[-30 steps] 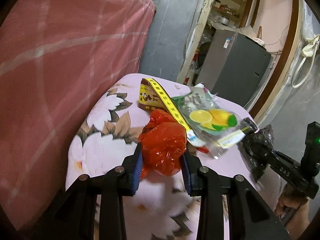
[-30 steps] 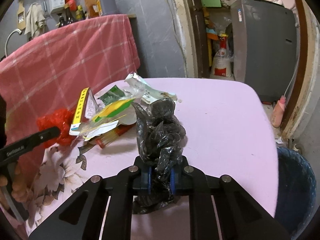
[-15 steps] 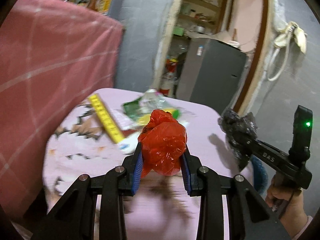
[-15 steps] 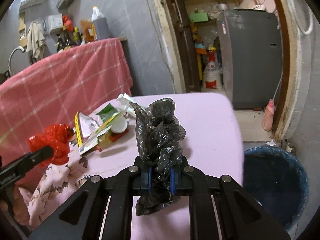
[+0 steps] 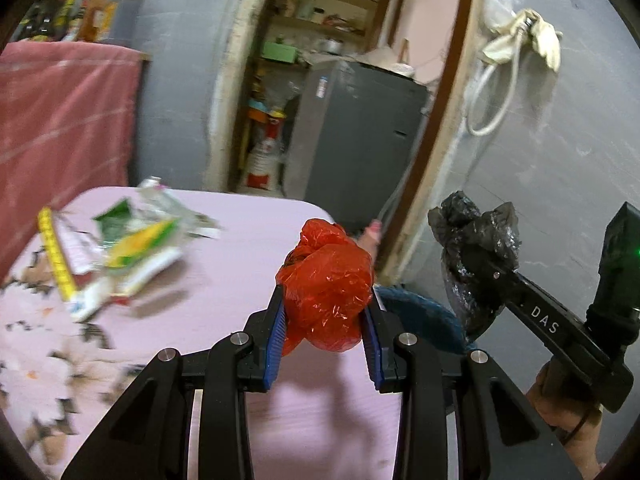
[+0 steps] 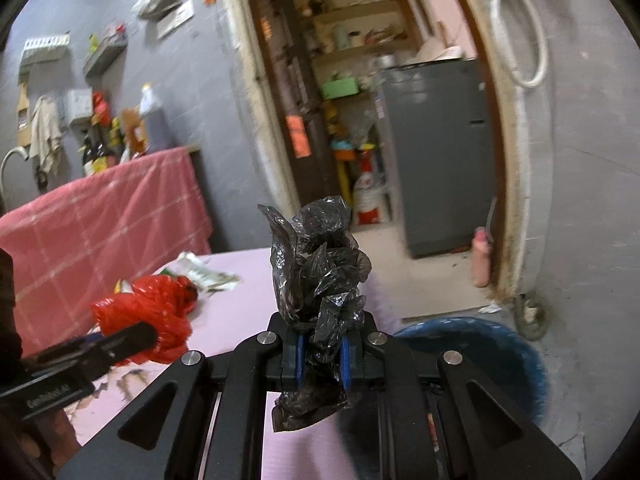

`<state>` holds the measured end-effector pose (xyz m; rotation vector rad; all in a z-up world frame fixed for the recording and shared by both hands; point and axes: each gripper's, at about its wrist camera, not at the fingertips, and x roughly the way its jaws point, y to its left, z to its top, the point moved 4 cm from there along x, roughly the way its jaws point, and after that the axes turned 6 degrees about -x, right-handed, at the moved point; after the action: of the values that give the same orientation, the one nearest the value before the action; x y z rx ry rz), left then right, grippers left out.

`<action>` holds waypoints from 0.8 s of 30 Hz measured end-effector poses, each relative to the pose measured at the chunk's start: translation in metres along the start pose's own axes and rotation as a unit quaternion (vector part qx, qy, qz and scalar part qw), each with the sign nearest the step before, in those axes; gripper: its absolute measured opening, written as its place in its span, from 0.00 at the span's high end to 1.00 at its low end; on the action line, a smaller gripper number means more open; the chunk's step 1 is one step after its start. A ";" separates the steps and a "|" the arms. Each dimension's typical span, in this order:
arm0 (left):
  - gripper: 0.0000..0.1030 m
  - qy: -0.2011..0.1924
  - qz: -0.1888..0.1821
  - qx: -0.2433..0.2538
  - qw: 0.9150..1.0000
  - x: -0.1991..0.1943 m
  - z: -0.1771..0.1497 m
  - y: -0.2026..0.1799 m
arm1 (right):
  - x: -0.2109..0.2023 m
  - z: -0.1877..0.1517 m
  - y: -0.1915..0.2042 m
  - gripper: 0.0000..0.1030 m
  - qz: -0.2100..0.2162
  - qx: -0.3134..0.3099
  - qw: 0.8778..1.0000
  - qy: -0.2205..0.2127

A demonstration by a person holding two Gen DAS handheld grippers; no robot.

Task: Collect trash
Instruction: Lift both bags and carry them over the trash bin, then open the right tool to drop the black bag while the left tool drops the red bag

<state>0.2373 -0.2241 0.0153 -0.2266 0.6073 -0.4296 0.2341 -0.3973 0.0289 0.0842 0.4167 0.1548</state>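
My left gripper point(image 5: 326, 334) is shut on a crumpled red plastic bag point(image 5: 328, 288) and holds it above the pink table's right edge; the bag also shows in the right wrist view point(image 6: 148, 316). My right gripper point(image 6: 322, 354) is shut on a crumpled black plastic bag point(image 6: 316, 276), held in the air to the right of the table; this bag also shows in the left wrist view point(image 5: 476, 248). A blue bin point(image 6: 488, 356) stands on the floor below and right of both grippers. Several wrappers point(image 5: 120, 252) lie on the table at the left.
The pink table point(image 5: 240, 248) has a flowered cloth at its left. A red checked cloth point(image 6: 100, 232) covers a counter behind. A grey fridge point(image 5: 356, 140) stands in the doorway. A pink bottle point(image 6: 480, 258) stands by the door frame.
Both grippers have lifted and swung right, away from the wrapper pile toward the table's right edge and the blue bin. Each keeps hold of its bag.
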 end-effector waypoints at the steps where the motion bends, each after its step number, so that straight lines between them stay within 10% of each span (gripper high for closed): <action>1: 0.71 0.005 -0.004 0.002 1.000 0.006 0.000 -0.006 | -0.002 0.000 -0.007 0.89 -0.008 0.001 1.000 -0.003; 24: 0.70 0.101 -0.047 0.026 0.993 0.127 -0.029 -0.081 | -0.002 -0.048 -0.120 0.86 -0.081 0.082 0.992 0.055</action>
<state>0.2871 -0.3561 -0.0448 -0.1632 0.7853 -0.5621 0.2289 -0.5136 -0.0280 0.2027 0.5439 -0.0349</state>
